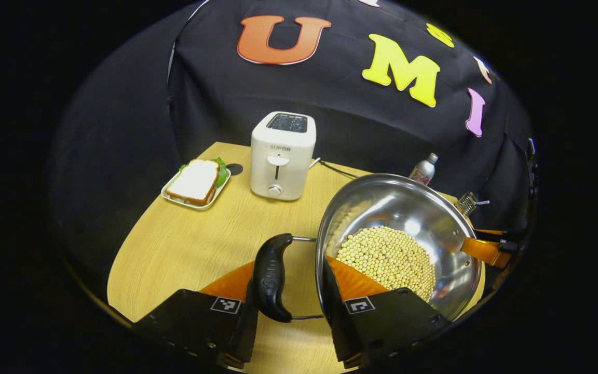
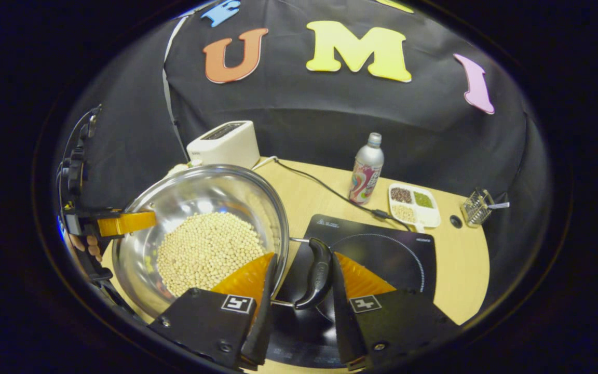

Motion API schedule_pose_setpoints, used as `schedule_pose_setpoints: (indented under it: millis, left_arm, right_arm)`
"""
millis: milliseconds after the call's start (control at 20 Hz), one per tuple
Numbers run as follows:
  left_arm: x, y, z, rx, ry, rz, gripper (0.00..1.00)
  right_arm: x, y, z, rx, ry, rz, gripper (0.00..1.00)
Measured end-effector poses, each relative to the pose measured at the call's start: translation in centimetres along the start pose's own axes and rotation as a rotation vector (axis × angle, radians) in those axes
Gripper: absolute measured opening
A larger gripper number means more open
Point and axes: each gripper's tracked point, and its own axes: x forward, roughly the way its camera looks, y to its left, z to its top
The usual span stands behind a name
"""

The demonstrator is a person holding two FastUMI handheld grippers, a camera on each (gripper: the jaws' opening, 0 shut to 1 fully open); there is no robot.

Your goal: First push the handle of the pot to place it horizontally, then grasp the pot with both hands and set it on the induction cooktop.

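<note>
Two grippers hold a steel pot (image 2: 200,228) of pale beans by its side handles above a wooden counter (image 1: 185,249). Seen from the right gripper view, the pot hangs with its right rim over the left edge of a black induction cooktop (image 2: 382,249), which lies flat on the counter's near right. A white toaster (image 1: 282,156) stands at the far side of the counter, left of the pot in the left gripper view, with a sandwich on a small tray (image 1: 195,184) further left. A patterned bottle (image 2: 365,169) stands upright beyond the cooktop, a divided dish of grains (image 2: 414,203) just to its right. The left gripper (image 1: 288,278) has its jaws narrowed around the black left handle (image 1: 272,278), one finger inside the pot wall. The right gripper (image 2: 299,275) does likewise on the right handle (image 2: 317,272); whether both fingers press on either handle cannot be told.
</note>
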Motion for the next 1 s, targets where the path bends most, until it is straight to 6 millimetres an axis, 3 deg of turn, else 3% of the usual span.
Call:
schedule_pose_setpoints:
  millis: [250, 450, 750, 1000]
  left_arm:
    - [-3.1, -4.1, 3.3, 0.025, -0.041, -0.023, 0.57]
    - [-4.1, -8.6, 5.0, 0.061, -0.059, -0.037, 0.57]
    - [-4.4, -16.4, 6.5, 0.095, -0.085, -0.080, 0.57]
    - [-3.3, -21.6, 5.9, 0.111, -0.078, -0.111, 0.57]
  right_arm:
    - [-4.9, -3.0, 2.6, 0.005, -0.047, -0.017, 0.51]
    - [-7.8, -7.0, 3.5, 0.042, -0.065, -0.028, 0.54]
    - [-11.6, -14.4, 3.7, 0.079, -0.107, -0.068, 0.51]
    - [-12.6, -20.0, 2.6, 0.105, -0.108, -0.101, 0.54]
